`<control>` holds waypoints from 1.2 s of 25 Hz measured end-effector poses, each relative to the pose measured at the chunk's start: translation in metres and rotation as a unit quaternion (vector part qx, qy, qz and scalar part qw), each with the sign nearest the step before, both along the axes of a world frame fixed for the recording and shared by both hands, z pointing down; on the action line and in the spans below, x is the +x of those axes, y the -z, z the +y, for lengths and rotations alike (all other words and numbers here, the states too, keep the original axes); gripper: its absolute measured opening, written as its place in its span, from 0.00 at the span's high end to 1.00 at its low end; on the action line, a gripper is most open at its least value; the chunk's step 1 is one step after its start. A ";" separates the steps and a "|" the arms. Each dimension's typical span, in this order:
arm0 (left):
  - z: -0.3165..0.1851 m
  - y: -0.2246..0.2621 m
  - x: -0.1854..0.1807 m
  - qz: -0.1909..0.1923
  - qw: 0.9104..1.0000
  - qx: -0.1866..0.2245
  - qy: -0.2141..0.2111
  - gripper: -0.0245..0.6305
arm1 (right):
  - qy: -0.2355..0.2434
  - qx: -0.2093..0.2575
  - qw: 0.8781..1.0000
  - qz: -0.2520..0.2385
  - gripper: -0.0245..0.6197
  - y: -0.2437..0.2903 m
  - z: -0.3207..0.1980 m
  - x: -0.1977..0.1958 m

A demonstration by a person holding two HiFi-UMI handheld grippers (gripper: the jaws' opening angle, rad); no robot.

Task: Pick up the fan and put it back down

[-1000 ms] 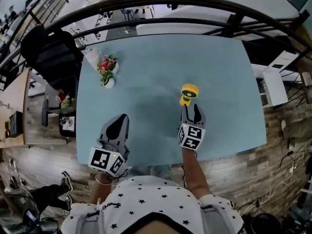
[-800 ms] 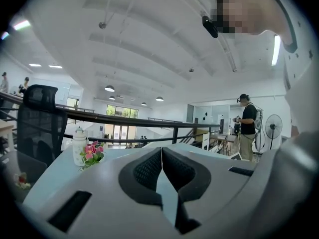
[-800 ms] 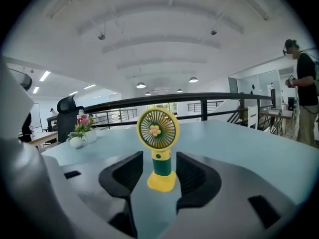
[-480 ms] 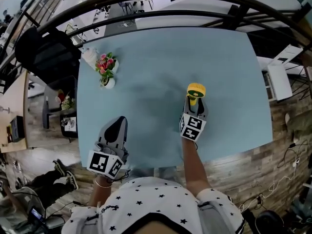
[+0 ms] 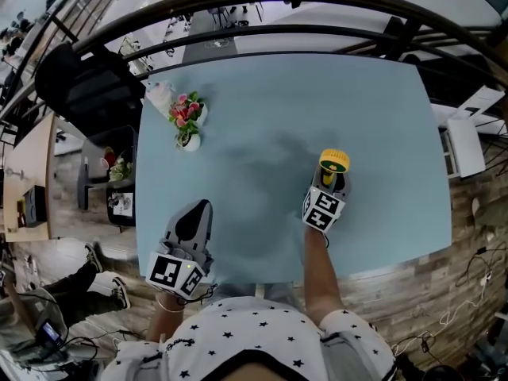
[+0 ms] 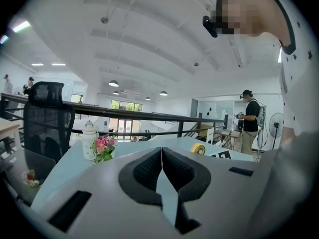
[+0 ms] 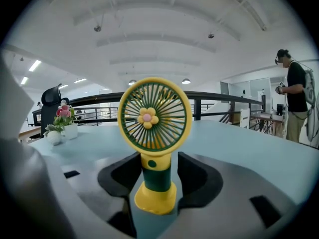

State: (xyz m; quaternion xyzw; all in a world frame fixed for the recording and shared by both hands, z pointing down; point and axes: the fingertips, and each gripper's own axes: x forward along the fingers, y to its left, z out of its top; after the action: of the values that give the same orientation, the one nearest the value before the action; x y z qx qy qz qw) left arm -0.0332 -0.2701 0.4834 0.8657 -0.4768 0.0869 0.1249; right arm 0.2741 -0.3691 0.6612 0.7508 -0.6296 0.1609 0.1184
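Observation:
A small yellow and green fan [image 7: 154,118] stands upright on the light blue table [image 5: 262,94], right of centre [image 5: 333,162]. My right gripper [image 7: 158,176] has a jaw on each side of the fan's stem; its jaws have just been opening, and a narrow gap shows beside the stem. From above, the right gripper [image 5: 332,179] sits just behind the fan. My left gripper [image 5: 194,213] hovers at the near left of the table. Its pads meet with nothing between them [image 6: 161,158].
A pot of pink flowers [image 5: 187,117] and a white bottle [image 5: 161,95] stand at the table's far left. A black railing [image 5: 317,34] runs behind the table and a black chair [image 5: 87,86] stands to its left. A person stands far off at the right [image 7: 294,98].
The right gripper has moved right and down with the fan, which now stands on the table. Its jaws have spread a little. The left gripper has shifted slightly.

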 end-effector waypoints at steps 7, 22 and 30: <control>0.001 0.000 0.002 -0.002 1.000 -0.004 0.000 0.92 | 0.005 0.001 1.000 0.007 0.69 0.000 -0.004 0.002; 0.003 0.008 0.008 0.002 1.000 0.009 0.002 0.92 | 0.029 0.038 0.999 0.014 0.69 0.035 0.005 0.000; 0.005 0.026 -0.006 0.013 0.999 0.035 0.027 0.92 | 0.090 0.073 0.993 0.011 0.69 0.090 0.012 -0.028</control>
State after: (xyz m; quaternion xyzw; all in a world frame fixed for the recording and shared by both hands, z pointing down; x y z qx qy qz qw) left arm -0.0394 -0.2655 0.4572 0.8572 -0.5014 0.0558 0.1032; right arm 0.2465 -0.3571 0.5713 0.6992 -0.7035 0.0951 0.0846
